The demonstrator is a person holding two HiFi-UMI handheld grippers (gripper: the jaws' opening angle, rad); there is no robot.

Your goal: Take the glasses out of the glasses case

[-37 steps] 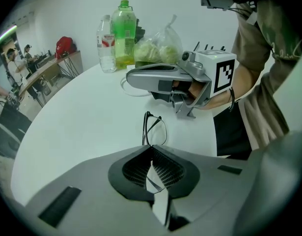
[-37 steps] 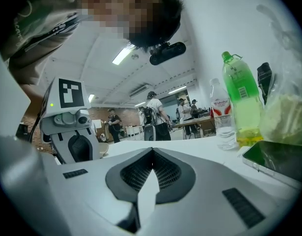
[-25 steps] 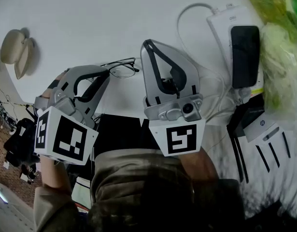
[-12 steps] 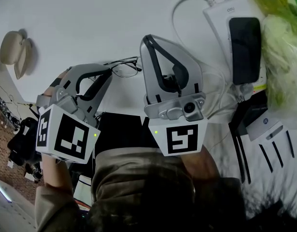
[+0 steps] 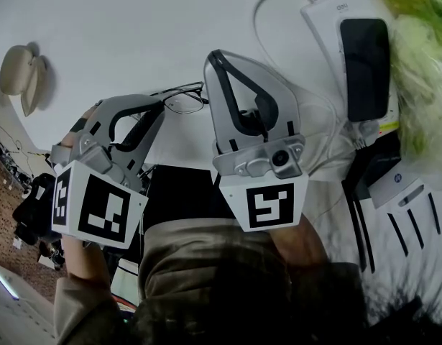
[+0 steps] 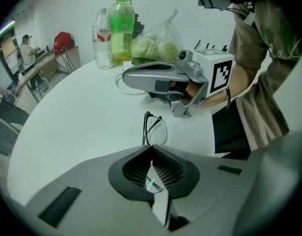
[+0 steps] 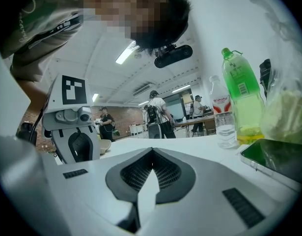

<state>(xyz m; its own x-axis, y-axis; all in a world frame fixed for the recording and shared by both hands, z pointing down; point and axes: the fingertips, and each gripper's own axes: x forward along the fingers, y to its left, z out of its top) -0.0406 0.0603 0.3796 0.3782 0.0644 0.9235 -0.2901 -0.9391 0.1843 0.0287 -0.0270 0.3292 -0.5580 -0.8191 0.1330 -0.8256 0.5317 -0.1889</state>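
Glasses [image 5: 183, 100] pinched by left tongs [image 5: 161, 109] near table [image 5: 134, 27] edge, open room beyond; right tongs [image 5: 215, 56] clenched empty

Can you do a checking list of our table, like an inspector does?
Surface: white table, mostly bare.
Job's things: glasses out on the table; open case apart, near the left edge.
Clutter: phone on a power strip, bag of greens, green bottle, water bottle.
Grippers: left gripper jaws shut, tip by the glasses, grip unclear; right gripper jaws shut, empty.
Cables: white cable from the strip.
Surroundings: people and desks behind.
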